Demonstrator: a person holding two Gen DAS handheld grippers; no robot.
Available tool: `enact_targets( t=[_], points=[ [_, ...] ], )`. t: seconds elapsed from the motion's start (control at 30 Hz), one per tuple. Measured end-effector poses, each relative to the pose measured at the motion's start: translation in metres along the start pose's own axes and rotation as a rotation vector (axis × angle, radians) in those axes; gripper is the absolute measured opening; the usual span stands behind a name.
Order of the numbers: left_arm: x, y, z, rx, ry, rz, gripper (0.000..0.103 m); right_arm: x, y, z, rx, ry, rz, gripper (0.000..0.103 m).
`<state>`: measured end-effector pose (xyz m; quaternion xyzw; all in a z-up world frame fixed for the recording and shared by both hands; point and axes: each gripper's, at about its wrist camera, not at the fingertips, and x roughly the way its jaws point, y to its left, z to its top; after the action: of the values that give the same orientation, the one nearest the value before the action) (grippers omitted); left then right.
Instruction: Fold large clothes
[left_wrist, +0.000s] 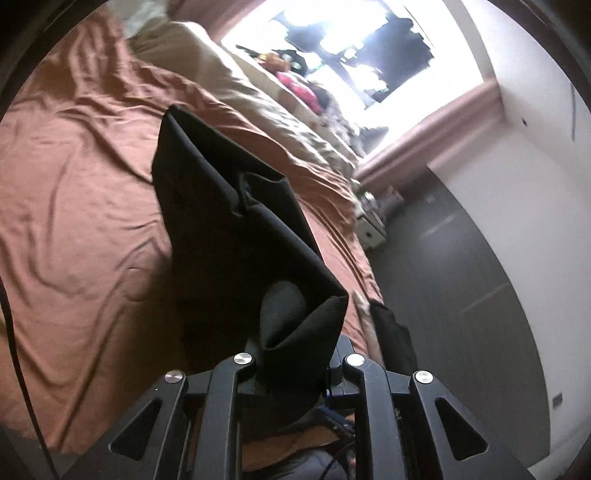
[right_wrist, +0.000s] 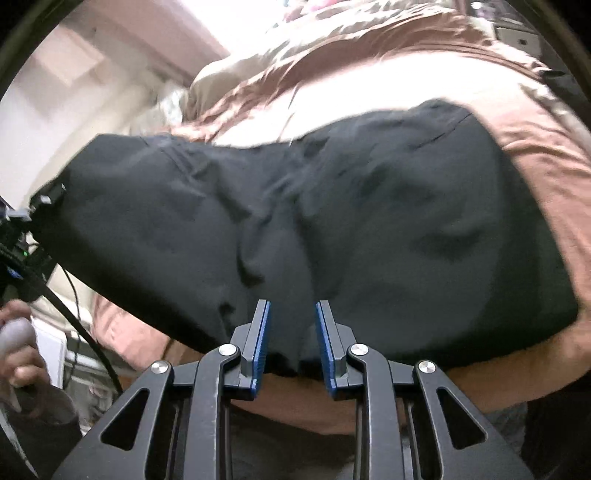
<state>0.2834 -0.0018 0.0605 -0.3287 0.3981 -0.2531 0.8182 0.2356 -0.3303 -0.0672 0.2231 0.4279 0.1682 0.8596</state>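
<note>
Black garment (right_wrist: 332, 221) is lying spread over the brown bedsheet (left_wrist: 74, 221), with one end of it being lifted clear of the bed. The left hand-held gripper (left_wrist: 295, 363) is clamping down on a bunched fold of that dark cloth, its fingers buried in the fabric so only the black linkage is showing, and the cloth is hanging away from it in a long, creased drape above the sheet. The right hand-held gripper (right_wrist: 293, 332) is sitting at the near edge of the garment with its blue-faced fingers (right_wrist: 260, 339) standing partly apart; a ridge of fabric is rising between them, but they are not pinching it. In the right wrist view, a hand (right_wrist: 18, 354) is wrapping round a grey handle at the far left, beside trailing black cables (right_wrist: 85, 332). A beige pillow (left_wrist: 192, 51) is lying further up the bed, and bright daylight is pouring through the window (left_wrist: 351, 48) beyond it.
</note>
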Motion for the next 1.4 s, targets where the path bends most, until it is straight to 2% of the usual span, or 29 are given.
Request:
enact_targets(
  t=[0.03, 0.07, 0.37, 0.5, 0.63, 0.77, 0.83, 0.87, 0.9, 0.93, 1.0, 1.07, 1.2, 1.4],
  points=[
    [0.008, -0.012, 0.000, 0.018, 0.013, -0.008, 0.018, -0.009, -0.006, 0.003, 0.008, -0.029, -0.003, 0.056],
    [0.014, -0.020, -0.001, 0.031, 0.023, -0.013, 0.017, -0.016, -0.010, 0.004, 0.015, -0.052, 0.000, 0.073],
    [0.090, -0.077, -0.023, 0.126, 0.172, -0.013, 0.017, -0.052, -0.075, -0.015, 0.163, -0.182, -0.014, 0.074],
    [0.139, -0.090, -0.036, 0.151, 0.246, -0.005, 0.018, -0.063, -0.101, -0.032, 0.227, -0.196, -0.039, 0.074],
    [0.196, -0.102, -0.067, 0.185, 0.366, 0.020, 0.018, -0.075, -0.127, -0.050, 0.279, -0.201, -0.075, 0.074],
    [0.231, -0.113, -0.093, 0.225, 0.465, 0.044, 0.019, -0.074, -0.148, -0.058, 0.328, -0.198, -0.081, 0.074],
    [0.238, -0.120, -0.103, 0.259, 0.496, 0.033, 0.030, -0.076, -0.152, -0.056, 0.338, -0.197, -0.083, 0.074],
    [0.237, -0.123, -0.107, 0.265, 0.507, 0.011, 0.045, -0.074, -0.152, -0.055, 0.341, -0.195, -0.078, 0.074],
    [0.236, -0.126, -0.108, 0.263, 0.523, -0.035, 0.058, -0.078, -0.153, -0.052, 0.340, -0.193, -0.072, 0.074],
    [0.232, -0.127, -0.107, 0.252, 0.535, -0.091, 0.061, -0.077, -0.151, -0.050, 0.334, -0.191, -0.062, 0.074],
    [0.221, -0.128, -0.097, 0.253, 0.517, -0.115, 0.075, -0.087, -0.150, -0.049, 0.317, -0.183, -0.035, 0.074],
    [0.203, -0.125, -0.090, 0.264, 0.460, -0.068, 0.082, -0.079, -0.145, -0.044, 0.308, -0.173, -0.003, 0.074],
    [0.179, -0.102, -0.069, 0.235, 0.391, 0.010, 0.084, -0.049, -0.138, -0.031, 0.286, -0.150, 0.022, 0.074],
    [0.145, -0.040, -0.055, 0.192, 0.332, 0.169, 0.084, -0.010, -0.131, -0.012, 0.268, -0.103, 0.075, 0.074]
  ],
)
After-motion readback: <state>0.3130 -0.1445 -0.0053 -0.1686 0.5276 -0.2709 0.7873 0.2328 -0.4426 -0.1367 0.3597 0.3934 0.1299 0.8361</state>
